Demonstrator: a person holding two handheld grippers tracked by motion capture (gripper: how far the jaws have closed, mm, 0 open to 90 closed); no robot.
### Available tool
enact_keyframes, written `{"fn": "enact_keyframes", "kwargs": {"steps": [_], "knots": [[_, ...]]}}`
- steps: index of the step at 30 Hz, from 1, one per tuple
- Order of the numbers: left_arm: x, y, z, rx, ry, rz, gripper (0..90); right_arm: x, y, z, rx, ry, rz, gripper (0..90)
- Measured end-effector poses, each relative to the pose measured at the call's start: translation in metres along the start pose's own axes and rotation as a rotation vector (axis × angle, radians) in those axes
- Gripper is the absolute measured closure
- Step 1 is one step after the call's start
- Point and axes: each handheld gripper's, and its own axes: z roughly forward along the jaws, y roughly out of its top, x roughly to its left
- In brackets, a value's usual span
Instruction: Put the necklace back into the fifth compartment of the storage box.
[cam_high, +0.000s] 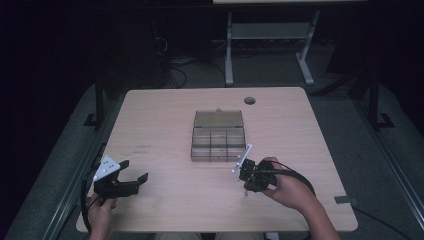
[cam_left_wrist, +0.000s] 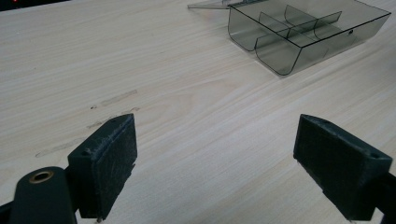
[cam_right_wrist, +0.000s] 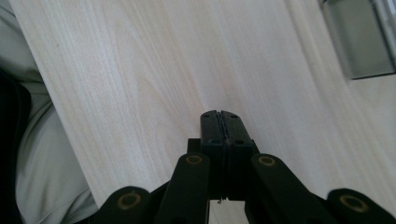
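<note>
table (cam_high: 165, 115) bare but for the box | compartment box (cam_high: 218, 145) mid-table, lid open, long axis crosswise | right gripper (cam_high: 248, 184) nearer, just before its front right corner, jaws pressed together, perhaps pinching something tiny | left gripper (cam_high: 134, 173) well apart, jaws wide, empty

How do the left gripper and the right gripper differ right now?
The left gripper has its fingers spread wide with bare table between them; the right gripper has its fingers pressed together. In the high view the left sits far from the clear compartment box, the right close beside it. Both are black and hand-held.
</note>
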Motion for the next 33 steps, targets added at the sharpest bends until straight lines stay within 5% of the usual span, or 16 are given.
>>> {"fn": "enact_keyframes", "kwargs": {"steps": [33], "knots": [[0.004, -0.001, -0.002, -0.007, 0.009, -0.015, 13.1, -0.023, 0.037, -0.032, -0.048, 0.018, -0.007, 89.0]]}}
